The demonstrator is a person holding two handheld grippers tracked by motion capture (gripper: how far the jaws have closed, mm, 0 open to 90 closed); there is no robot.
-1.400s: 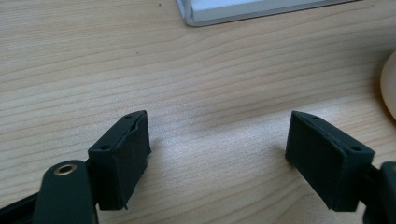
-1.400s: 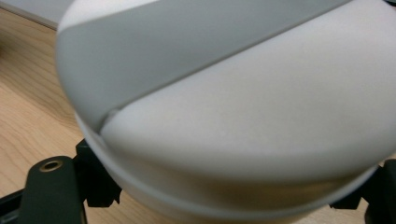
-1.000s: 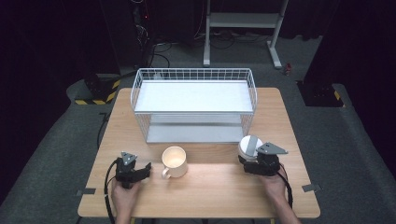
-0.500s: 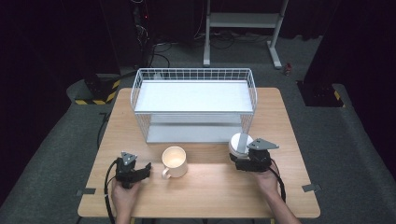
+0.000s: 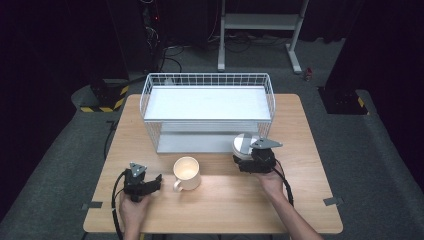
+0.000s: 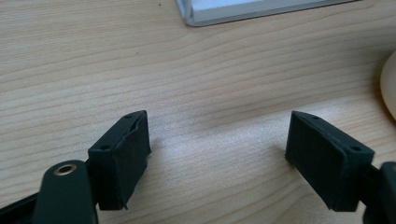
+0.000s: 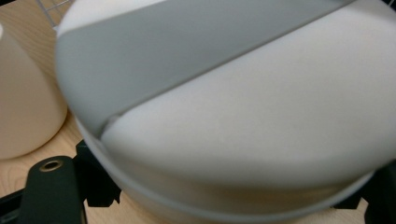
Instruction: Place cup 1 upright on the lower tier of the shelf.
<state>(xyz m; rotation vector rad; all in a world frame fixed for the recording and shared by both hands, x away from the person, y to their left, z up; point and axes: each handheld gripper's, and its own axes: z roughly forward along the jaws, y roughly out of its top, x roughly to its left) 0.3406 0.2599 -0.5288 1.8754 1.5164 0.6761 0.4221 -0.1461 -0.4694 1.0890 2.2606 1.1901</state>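
A cream mug (image 5: 186, 172) stands on the wooden table (image 5: 300, 120) in front of a white wire basket (image 5: 207, 76). My right gripper (image 5: 246, 154) is to the mug's right and shut on a white round container (image 5: 243, 144) with a grey band, held a little above the table by the basket's front. In the right gripper view the container (image 7: 243, 116) sits between the jaws of my right gripper (image 7: 231, 200), with the mug (image 7: 23, 107) at the left. My left gripper (image 5: 157, 181) rests left of the mug, open. Bare wood lies between the jaws of that gripper (image 6: 217, 158), and the mug's edge (image 6: 390, 88) shows at the right.
The basket has a flat white floor and fills the back half of the table; its base corner (image 6: 243, 11) lies ahead of the left gripper. A person's hands (image 5: 272, 182) come in from the front edge. Dark floor, cables and a metal stand (image 5: 260, 30) lie beyond the table.
My right gripper has carried the round container to the left, toward the mug and the basket's front, rising slightly. The left gripper and the mug have stayed put.
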